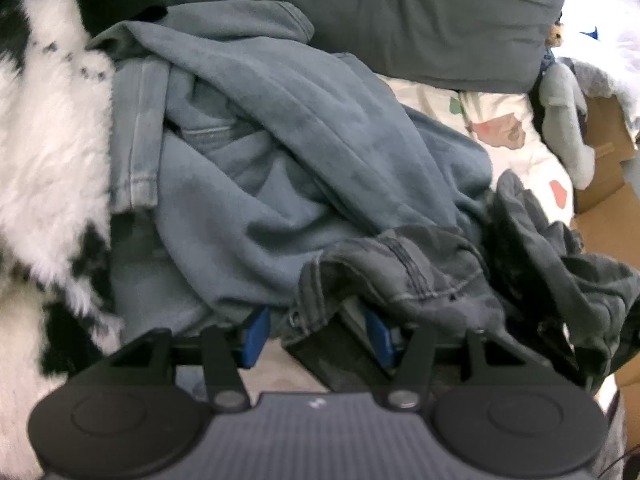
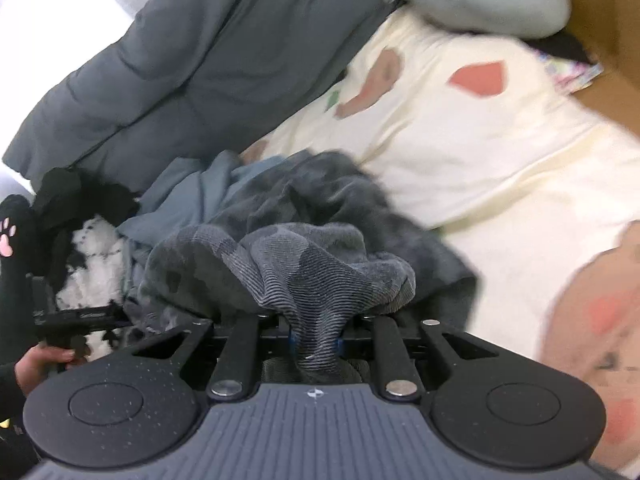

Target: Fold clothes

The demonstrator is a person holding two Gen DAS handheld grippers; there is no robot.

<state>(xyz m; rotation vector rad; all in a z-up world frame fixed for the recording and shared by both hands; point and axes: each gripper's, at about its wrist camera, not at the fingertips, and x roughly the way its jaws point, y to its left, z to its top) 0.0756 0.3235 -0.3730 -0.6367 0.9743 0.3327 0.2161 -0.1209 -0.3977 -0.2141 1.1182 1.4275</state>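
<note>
Right gripper point(image 2: 317, 346) pinching fold of dark grey patterned garment point(image 2: 320, 264), lifting it clear of pile on bed sheet point(image 2: 460, 152) for spreading, I judge. Left gripper point(image 1: 318, 338) standing open, 2 blue pads point(image 1: 256, 336) straddling garment's hem without pressing, beside blue-grey sweatshirt point(image 1: 280, 140).

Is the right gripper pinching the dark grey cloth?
Yes, the right gripper is shut on a fold of the dark grey cloth.
</note>
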